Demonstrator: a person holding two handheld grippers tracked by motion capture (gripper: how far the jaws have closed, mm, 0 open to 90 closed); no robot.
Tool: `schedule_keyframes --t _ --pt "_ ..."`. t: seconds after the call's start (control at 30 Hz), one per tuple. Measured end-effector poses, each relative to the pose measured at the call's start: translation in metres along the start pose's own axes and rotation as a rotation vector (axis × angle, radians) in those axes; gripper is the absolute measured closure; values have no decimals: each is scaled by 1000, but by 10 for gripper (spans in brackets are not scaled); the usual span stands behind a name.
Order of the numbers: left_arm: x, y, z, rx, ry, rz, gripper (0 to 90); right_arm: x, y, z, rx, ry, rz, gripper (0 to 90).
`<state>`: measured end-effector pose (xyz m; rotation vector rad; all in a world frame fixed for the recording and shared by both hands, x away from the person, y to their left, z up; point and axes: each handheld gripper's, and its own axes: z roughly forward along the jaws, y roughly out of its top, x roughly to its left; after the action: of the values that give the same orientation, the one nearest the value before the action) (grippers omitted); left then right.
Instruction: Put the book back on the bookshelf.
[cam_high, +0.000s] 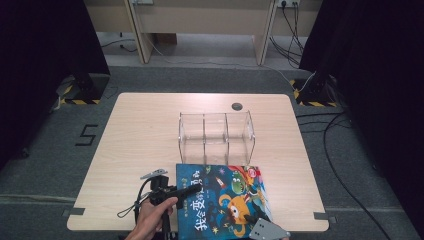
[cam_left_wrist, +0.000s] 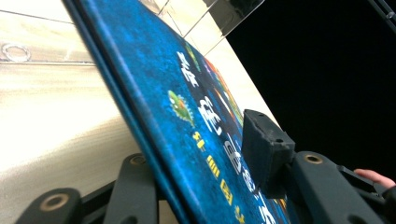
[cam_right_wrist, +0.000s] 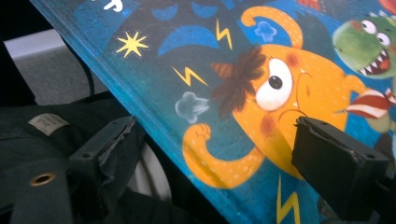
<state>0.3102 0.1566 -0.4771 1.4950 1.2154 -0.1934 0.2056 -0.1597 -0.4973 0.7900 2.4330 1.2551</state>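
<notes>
A picture book (cam_high: 220, 200) with a blue cover and cartoon monsters lies at the table's front edge, its near end past the edge. My left gripper (cam_high: 192, 191) is shut on the book's left edge. In the left gripper view one pad (cam_left_wrist: 264, 149) presses on the cover (cam_left_wrist: 187, 107) and the other jaw sits under it, with that side lifted off the wood. My right gripper (cam_high: 251, 222) is at the book's near edge. In the right gripper view its jaws stand open around that edge, one pad (cam_right_wrist: 336, 163) over the orange monster (cam_right_wrist: 280, 93) and the other below.
A clear plastic organiser (cam_high: 216, 132) with three compartments stands just behind the book at mid-table. A small black round cap (cam_high: 237, 106) sits near the table's far edge. Bare wood (cam_high: 140, 140) stretches to the left. A hand (cam_high: 150, 217) holds the left gripper.
</notes>
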Motion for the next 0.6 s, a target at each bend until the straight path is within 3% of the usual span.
schedule_keyframes --t 0.03,0.37,0.5,0.6 --pt "-2 0 0 -5 -7 -24 560 4 1 2 0 -16 -30 151" --pt "-6 0 2 5 3 -18 482 13 5 13 29 -136 -123 163" --pt "-9 0 1 8 5 -9 452 17 7 17 34 -181 -131 160" --pt "-9 0 2 10 3 -26 433 20 7 21 37 -209 -147 157"
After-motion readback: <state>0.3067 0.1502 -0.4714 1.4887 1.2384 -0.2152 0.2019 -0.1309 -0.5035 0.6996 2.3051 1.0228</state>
